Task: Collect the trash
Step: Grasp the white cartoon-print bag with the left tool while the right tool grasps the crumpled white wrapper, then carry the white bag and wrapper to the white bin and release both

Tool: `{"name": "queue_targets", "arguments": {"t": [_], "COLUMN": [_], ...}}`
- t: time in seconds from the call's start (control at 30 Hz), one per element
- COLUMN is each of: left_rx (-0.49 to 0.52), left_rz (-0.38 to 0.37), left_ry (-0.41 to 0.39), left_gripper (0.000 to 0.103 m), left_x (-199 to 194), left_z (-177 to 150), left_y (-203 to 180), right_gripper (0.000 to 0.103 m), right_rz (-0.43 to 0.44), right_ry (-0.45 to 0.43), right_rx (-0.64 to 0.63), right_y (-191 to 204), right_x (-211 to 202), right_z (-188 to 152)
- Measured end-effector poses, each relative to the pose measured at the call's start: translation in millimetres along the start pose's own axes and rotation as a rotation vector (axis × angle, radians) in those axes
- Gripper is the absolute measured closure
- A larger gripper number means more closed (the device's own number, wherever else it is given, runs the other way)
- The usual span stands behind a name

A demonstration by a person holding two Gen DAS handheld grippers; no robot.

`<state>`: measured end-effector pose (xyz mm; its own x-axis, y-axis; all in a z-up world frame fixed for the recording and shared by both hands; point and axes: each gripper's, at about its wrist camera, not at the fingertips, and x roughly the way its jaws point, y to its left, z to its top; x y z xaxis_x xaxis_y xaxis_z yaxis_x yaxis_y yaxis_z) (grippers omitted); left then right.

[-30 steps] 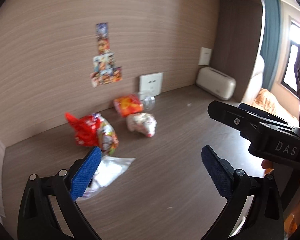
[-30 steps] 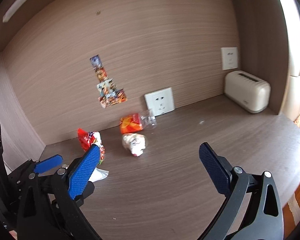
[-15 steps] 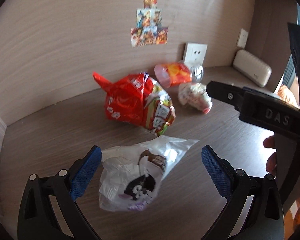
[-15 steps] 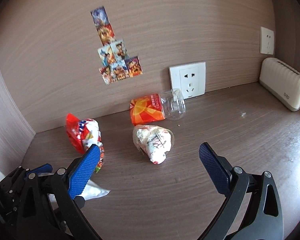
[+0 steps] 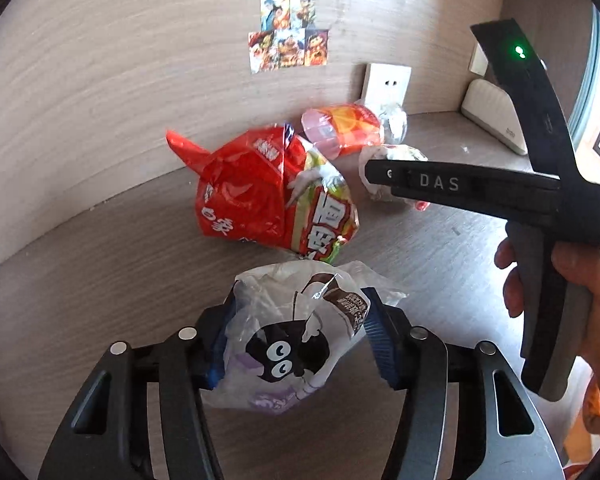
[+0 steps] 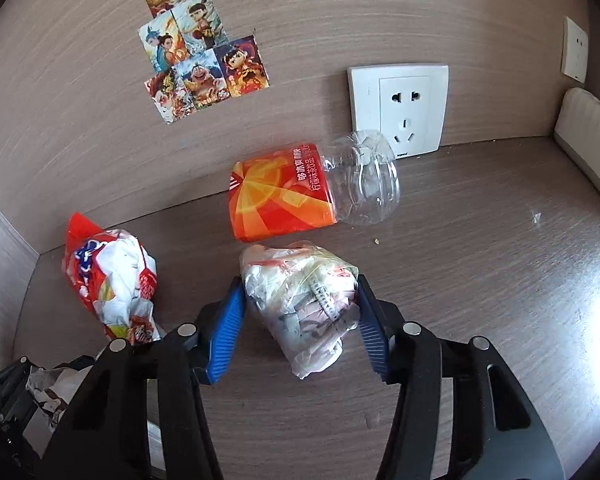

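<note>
- The left gripper (image 5: 296,336) jaws pinch a clear wrapper (image 5: 290,344) low over the counter (image 5: 100,264).
- The right gripper (image 6: 300,320) jaws squeeze a crumpled wad (image 6: 304,300).
- Still lying there: a red bag (image 5: 268,196) and an orange bottle (image 6: 300,192).

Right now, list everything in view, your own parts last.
Clear wrapper: 1, clear with black cartoon print, between the left jaws.
Paper bag: 1, clear, stuffed with white paper, between the right jaws.
Noodle packet: 1, red, on the desk by the wall.
Bottle: 1, clear with orange label, lying below the socket.
Socket: 1, white, on the wall.
Stickers: 1 cluster, multicoloured, on the wall.
Box: 1, cream, far right corner.
Desk: 1, brown wood.
Left gripper: black, blue pads.
Right gripper: black, blue pads.
Hand: holding the right gripper's handle.
</note>
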<state>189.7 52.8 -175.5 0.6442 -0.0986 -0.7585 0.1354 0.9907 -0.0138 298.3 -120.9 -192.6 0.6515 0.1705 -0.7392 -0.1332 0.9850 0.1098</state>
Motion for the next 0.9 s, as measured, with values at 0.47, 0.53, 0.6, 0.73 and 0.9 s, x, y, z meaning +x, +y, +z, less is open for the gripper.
{"name": "queue_targets", "arguments": {"t": [0.47,0.53,0.6,0.73,0.9], "left_rx": [0.102,0.133,0.164,0.217,0.289], "left_rz": [-0.124,-0.148,-0.177,-0.228,-0.292], "left_ry": [-0.139,-0.152,-0.158,-0.162,-0.176], "left_gripper": [0.048,0.048,0.049,0.054,0.056], "left_x": [-84.7,-90.3,-97.7,-110.7,-123.0], "left_z": [23.6,25.4,22.0,14.7,1.7], "left_y": [-71.9,-92.7,-114.0,-154.3,-203.6], "right_gripper": [0.048,0.048,0.048,0.048,0.048], "right_rz": [0.006,-0.014,-0.042,-0.098,-0.157], "right_ry": [-0.194,-0.212,-0.231,-0.256,-0.279], "right_rx": [0.069,0.079,0.091,0.131,0.197], "right_y": [-23.0,-33.1,-44.4,-64.5,-88.1], "right_x": [-169.8,-192.4,-211.1,-250.6,-292.8], "right_z": [-18.9,-26.0,-36.5,-62.1,-97.8]}}
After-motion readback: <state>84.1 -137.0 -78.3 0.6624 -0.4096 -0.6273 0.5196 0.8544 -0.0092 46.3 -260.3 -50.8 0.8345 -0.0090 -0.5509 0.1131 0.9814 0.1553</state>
